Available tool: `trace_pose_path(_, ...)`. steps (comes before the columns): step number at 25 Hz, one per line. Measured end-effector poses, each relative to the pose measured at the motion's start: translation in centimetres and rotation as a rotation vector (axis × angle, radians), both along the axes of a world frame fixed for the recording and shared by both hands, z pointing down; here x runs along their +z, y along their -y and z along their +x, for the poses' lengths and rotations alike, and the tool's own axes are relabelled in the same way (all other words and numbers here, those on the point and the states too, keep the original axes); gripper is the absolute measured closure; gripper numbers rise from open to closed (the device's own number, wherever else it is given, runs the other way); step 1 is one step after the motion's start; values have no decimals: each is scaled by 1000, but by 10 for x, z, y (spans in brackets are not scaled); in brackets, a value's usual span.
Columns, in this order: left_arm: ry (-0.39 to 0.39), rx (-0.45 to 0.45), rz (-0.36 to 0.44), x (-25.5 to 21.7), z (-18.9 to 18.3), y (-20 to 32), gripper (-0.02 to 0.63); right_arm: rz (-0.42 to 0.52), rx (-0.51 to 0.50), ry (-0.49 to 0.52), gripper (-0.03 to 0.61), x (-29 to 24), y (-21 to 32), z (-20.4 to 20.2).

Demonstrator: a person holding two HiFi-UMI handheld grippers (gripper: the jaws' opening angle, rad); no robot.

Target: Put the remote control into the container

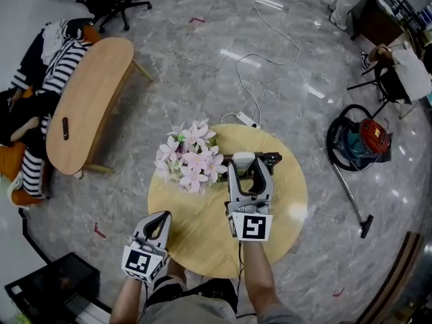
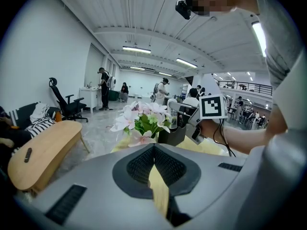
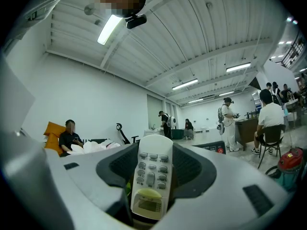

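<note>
**Remote clamped in my right tool, at the black container**

Nearest to me are my two tools. My right tool [image 1: 248, 165] reaches out level over the round, light wooden bench [image 1: 202, 231]. Its jaws are clamped on the white remote control [image 3: 151, 176] with grey buttons. The remote control lies lengthwise between the pads, with its display end toward me and its far end poking past the tips. My left tool [image 2: 154, 146] hangs at the bench's near-left edge, angled downward. Its jaws are together at the tips, with nothing between them.

Around all this spreads the grey marbled floor [image 1: 202, 66]. To the left, well apart from my bench, stands a long kidney-shaped wooden bench [image 1: 94, 93]. To the right, on the floor, sits a red and teal vacuum cleaner [image 1: 364, 140] with its hose and wand.

On my bench, the bunch of pale pink and white flowers [image 1: 192, 157] stands toward the far-left side, just beside my right tool. The black container [image 1: 275, 158] sits at the far edge, just right of the flowers. From the head view the remote control's free end overlaps the container's left end. From the left gripper view it stands just above the rim. I cannot tell whether the tip is already inside.

Beyond the bench a white power strip [image 1: 247, 119] lies on the floor with its cable trailing away. A small dark bar-shaped thing [image 1: 65, 128] lies on the long bench.
</note>
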State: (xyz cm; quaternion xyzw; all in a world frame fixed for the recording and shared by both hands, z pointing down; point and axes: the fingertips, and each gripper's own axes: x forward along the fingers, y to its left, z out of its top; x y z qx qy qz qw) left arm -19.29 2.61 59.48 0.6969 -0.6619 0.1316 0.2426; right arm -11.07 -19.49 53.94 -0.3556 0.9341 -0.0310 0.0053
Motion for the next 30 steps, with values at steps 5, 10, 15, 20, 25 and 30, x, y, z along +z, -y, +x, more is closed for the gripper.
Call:
trace_pose_path(5, 1, -7, -13, 5, 0, -3, 606, -2, -10, 13, 345, 6, -3, 0)
trace_pose_path(10, -1, -7, -23, 10, 1, -4, 607, -2, -10, 0, 345, 17, -5, 2)
trace_pose_path(15, -5, -6, -28, 13, 4, -4, 607, -26, -6, -24, 345, 30, -8, 5)
trace_pose_path(20, -5, -7, -28, 13, 4, -5, 607, -45, 7, -58, 345, 44, -10, 8)
trace_pose_path(25, -10, -20, -32, 17, 2, -10, 607, -39, 5, -99, 345, 52, -13, 9)
trace_pose_path(30, -17, -21, -41, 19, 3, -15, 606, -72, 10, -124, 345, 63, -17, 11)
